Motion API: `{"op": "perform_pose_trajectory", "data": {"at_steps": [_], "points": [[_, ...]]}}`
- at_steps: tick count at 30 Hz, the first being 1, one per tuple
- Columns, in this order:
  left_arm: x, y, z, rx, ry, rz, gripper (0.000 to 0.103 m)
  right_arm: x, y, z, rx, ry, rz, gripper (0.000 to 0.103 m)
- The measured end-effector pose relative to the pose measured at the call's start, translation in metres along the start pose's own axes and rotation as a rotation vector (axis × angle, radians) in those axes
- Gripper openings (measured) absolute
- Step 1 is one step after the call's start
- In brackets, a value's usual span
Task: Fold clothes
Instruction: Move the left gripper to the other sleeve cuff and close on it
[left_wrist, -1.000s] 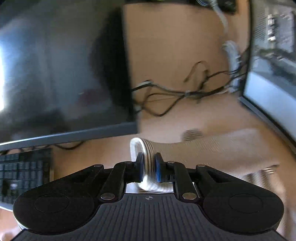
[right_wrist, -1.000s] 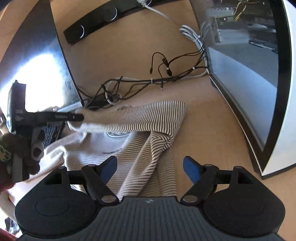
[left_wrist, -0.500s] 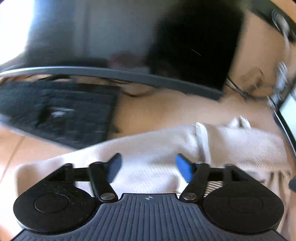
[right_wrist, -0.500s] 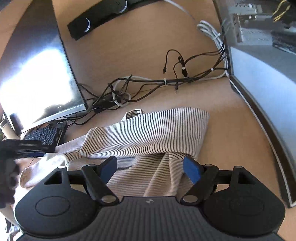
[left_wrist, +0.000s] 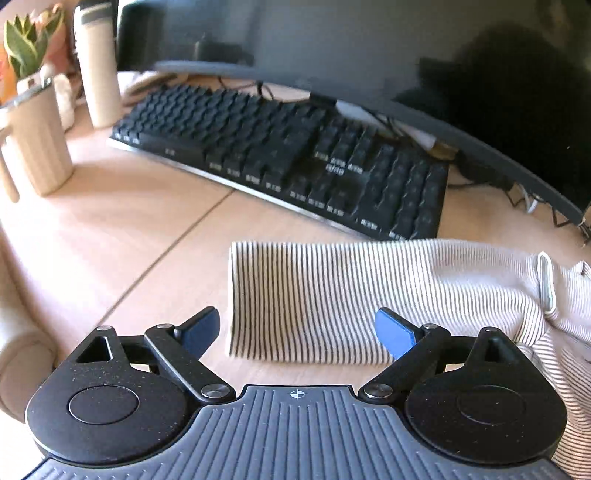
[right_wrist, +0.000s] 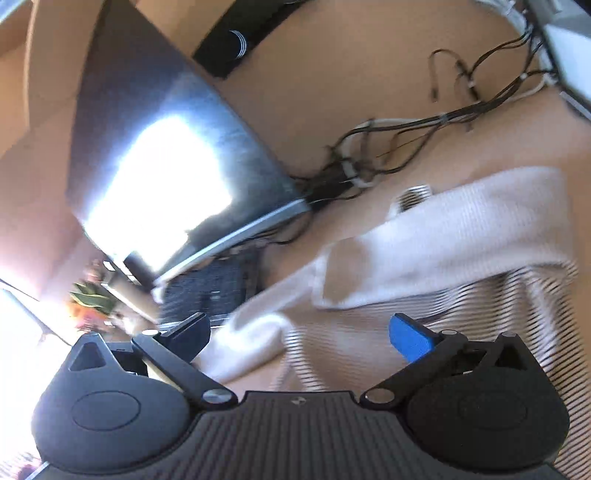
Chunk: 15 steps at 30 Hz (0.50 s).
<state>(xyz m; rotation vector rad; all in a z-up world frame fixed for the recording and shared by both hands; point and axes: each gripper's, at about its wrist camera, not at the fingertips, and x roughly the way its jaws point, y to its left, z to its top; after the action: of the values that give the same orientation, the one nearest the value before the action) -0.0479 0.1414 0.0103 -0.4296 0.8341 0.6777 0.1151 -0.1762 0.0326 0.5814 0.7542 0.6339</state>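
Note:
A cream shirt with thin dark stripes (left_wrist: 369, 291) lies on the wooden desk. Its sleeve stretches out flat to the left, and the cuff end sits just ahead of my left gripper (left_wrist: 297, 328). That gripper is open and holds nothing. In the blurred right wrist view the same striped shirt (right_wrist: 461, 236) lies partly folded over itself. My right gripper (right_wrist: 301, 334) hovers open over its near edge, with cloth showing between the blue pads but not pinched.
A black keyboard (left_wrist: 288, 162) lies just behind the sleeve under a dark curved monitor (left_wrist: 406, 55). A ribbed cream mug (left_wrist: 33, 144), a tumbler (left_wrist: 98, 70) and a potted plant (left_wrist: 26, 40) stand at far left. Tangled cables (right_wrist: 406, 147) run behind the shirt.
My left gripper let go of the shirt's edge, opened and swung left to the laid-out sleeve. My right gripper stayed open and tilted leftward over the shirt.

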Motion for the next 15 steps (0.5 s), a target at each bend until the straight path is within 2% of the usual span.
{"op": "perform_pose_trajectory", "data": {"at_steps": [5,8,11,13,15], "points": [[0.012,0.003,-0.001,0.013,0.007,-0.032,0.095,-0.008,0.032,-0.018,-0.022,-0.022,0.011,0.103],[0.022,0.009,-0.004,0.007,0.013,-0.050,0.094,-0.019,0.042,-0.032,-0.012,-0.047,-0.030,0.103],[0.026,0.008,-0.008,0.058,-0.019,-0.041,0.091,-0.029,0.045,-0.046,0.023,-0.069,-0.091,0.103],[0.025,0.008,-0.010,0.083,-0.052,-0.037,0.082,-0.034,0.044,-0.057,0.058,-0.073,-0.137,0.103],[0.025,0.010,-0.011,0.099,-0.085,-0.016,0.056,-0.039,0.044,-0.066,0.083,-0.065,-0.170,0.103]]}}
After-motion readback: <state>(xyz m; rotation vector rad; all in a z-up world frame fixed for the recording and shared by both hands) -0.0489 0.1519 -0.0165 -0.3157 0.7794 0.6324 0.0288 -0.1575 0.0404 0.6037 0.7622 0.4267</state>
